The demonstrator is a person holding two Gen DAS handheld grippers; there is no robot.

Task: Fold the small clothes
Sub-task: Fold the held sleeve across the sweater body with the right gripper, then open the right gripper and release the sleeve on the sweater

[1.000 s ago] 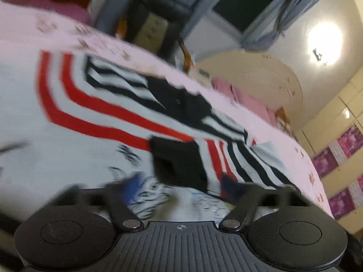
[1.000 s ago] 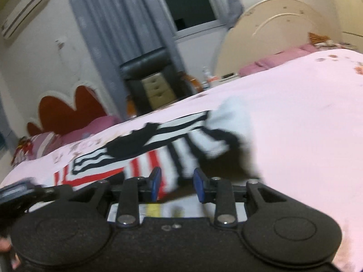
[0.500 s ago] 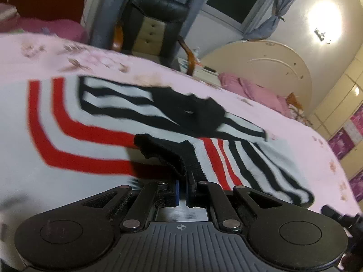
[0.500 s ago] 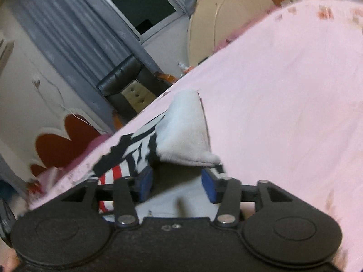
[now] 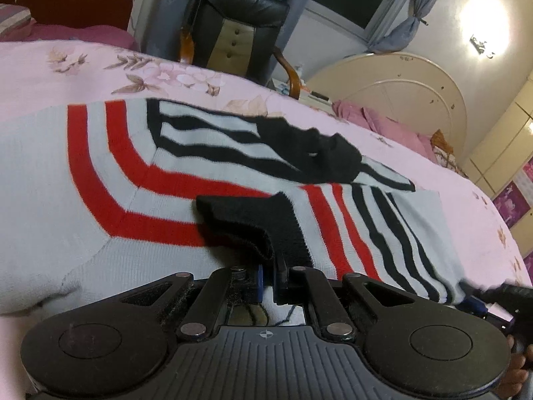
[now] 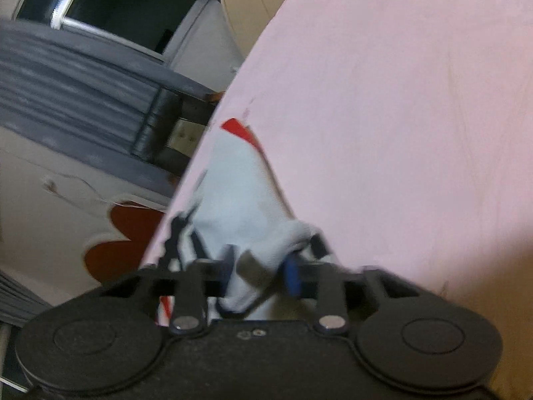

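The white knitted sweater with red and black stripes lies spread on my pink flowered bedspread, reaching toward its near edge. My left gripper has its jaws pinched together on the sweater's black ribbed cuff, which stands up in a fold. My right gripper has just been closing, with a bunched white part of the sweater between the fingers; that view is blurred, and a gap still shows, so I cannot tell whether the pads press the cloth. In the left view the right gripper appears only as a smeared tip at the sweater's right end.
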